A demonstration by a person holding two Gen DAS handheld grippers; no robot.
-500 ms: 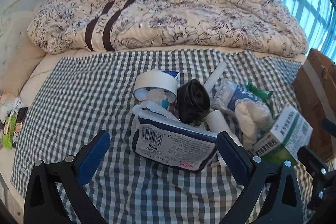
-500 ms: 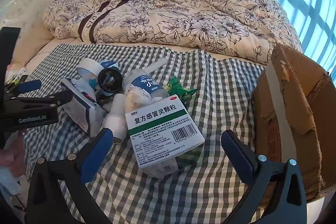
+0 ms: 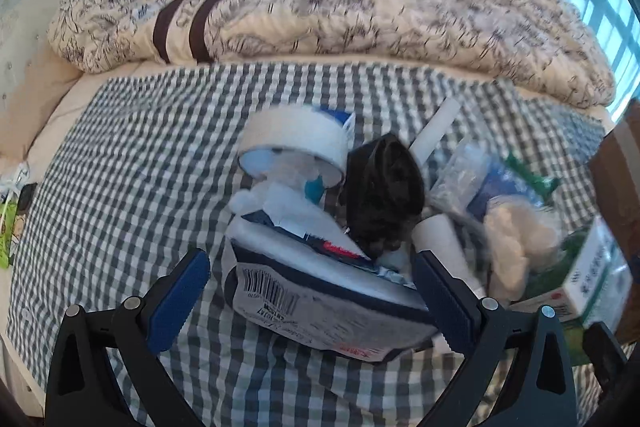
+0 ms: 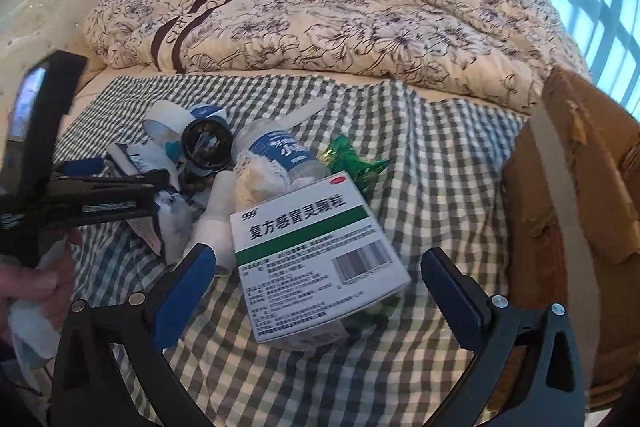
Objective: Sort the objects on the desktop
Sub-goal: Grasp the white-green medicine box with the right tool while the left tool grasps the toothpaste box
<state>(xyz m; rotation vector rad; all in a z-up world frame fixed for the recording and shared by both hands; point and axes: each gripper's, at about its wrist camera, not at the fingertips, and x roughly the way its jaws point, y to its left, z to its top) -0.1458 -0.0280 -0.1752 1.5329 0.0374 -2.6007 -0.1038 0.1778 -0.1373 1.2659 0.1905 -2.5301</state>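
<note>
Closer: left hand-held gripper [image 3: 310, 295] | straddles packet [image 3: 320, 303] | pile blurred

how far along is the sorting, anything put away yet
Nothing looks sorted: the tape roll, water bottle and medicine box all lie heaped on the checked cloth. In hand: the open left hand-held gripper straddles the barcoded wipes pack; the open right hand-held gripper frames the medicine box. The whole pile is left.

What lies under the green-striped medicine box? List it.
The medicine box rests on clear crumpled plastic, with a green wrapper behind it. Anything deeper under it is covered.
</note>
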